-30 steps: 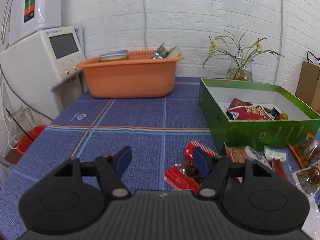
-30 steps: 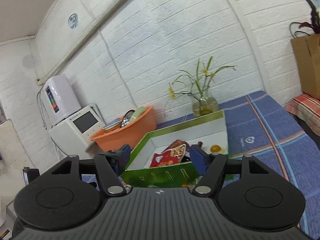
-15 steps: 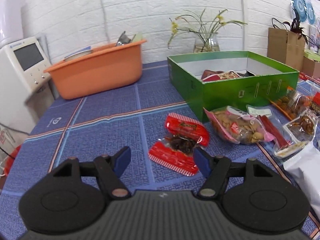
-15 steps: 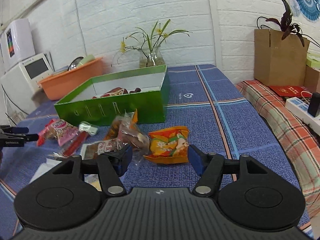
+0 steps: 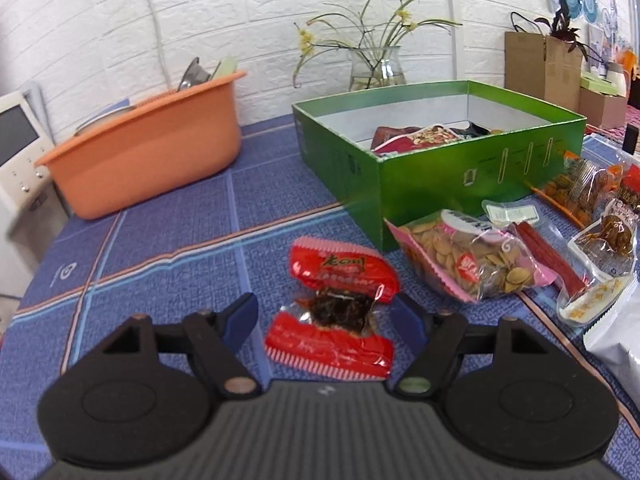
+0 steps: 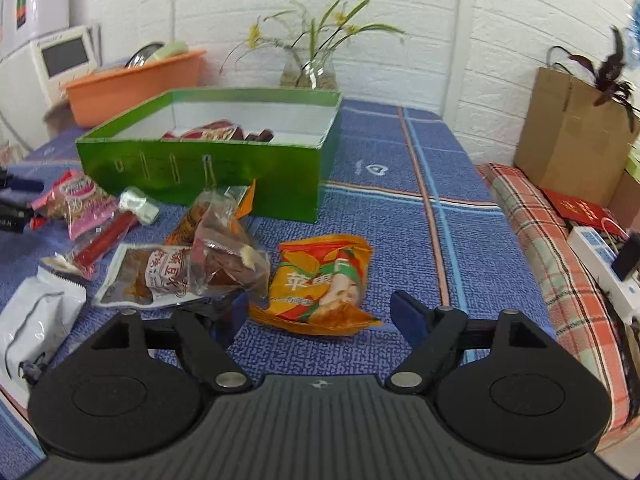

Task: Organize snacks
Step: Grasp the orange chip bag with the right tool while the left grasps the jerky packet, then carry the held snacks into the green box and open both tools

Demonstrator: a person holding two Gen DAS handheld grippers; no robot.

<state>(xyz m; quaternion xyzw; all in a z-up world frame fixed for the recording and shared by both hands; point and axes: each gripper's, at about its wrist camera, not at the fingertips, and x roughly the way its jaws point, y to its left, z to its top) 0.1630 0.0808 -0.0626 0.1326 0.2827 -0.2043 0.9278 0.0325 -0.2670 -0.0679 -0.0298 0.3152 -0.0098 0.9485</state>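
Observation:
A green box (image 5: 472, 176) with a few snack packs inside stands on the blue tablecloth; it also shows in the right wrist view (image 6: 208, 168). My left gripper (image 5: 326, 320) is open, its fingers on either side of a red snack pack (image 5: 332, 336) lying on the cloth. A pink seed bag (image 5: 468, 260) lies right of it. My right gripper (image 6: 320, 316) is open, just in front of an orange snack pack (image 6: 320, 280). Clear packs of brown snacks (image 6: 184, 268) lie to its left.
An orange basin (image 5: 148, 152) stands at the back left beside a white appliance (image 5: 16, 148). A glass vase with flowers (image 5: 376, 68) is behind the box. A white bag (image 6: 36, 320) lies at the near left. A brown paper bag (image 6: 572, 136) stands off the table at right.
Both grippers have come down and forward. The left now straddles the red pack; the right has closed in on the orange pack. Both stay open.

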